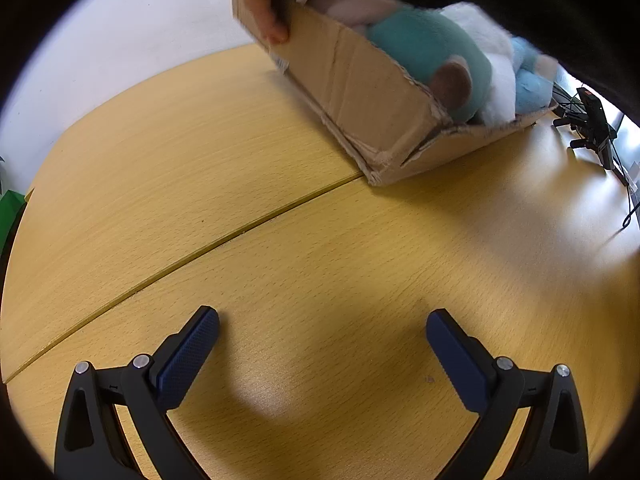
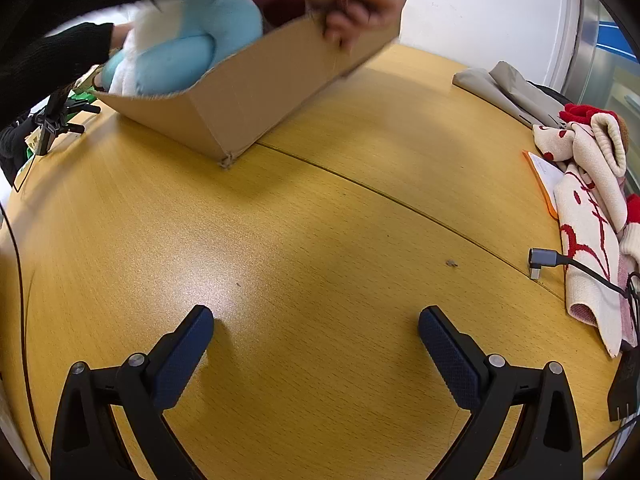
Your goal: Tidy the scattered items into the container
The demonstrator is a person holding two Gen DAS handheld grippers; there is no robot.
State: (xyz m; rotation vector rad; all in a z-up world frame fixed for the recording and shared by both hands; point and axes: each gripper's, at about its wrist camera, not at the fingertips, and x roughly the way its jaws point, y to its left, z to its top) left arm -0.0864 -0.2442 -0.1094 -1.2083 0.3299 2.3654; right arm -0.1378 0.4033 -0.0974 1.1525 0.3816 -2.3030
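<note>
A cardboard box (image 1: 352, 92) is tilted up on the wooden table, held by a person's bare hand (image 1: 264, 4) at its far rim. Soft toys fill it: a teal plush (image 1: 424, 48), a white one (image 1: 488, 48) and a light blue one (image 1: 528, 84). In the right wrist view the box (image 2: 256, 96) also tilts, with the light blue plush (image 2: 192, 52) inside and the hand (image 2: 356, 8) on its rim. My left gripper (image 1: 322, 334) is open and empty above bare table. My right gripper (image 2: 316, 332) is open and empty too.
A small black tripod device (image 1: 596, 124) stands right of the box; it also shows in the right wrist view (image 2: 52, 124). A red-and-cream knitted cloth (image 2: 588, 208), a USB cable plug (image 2: 544, 260) and a grey folded item (image 2: 508, 88) lie at the right edge.
</note>
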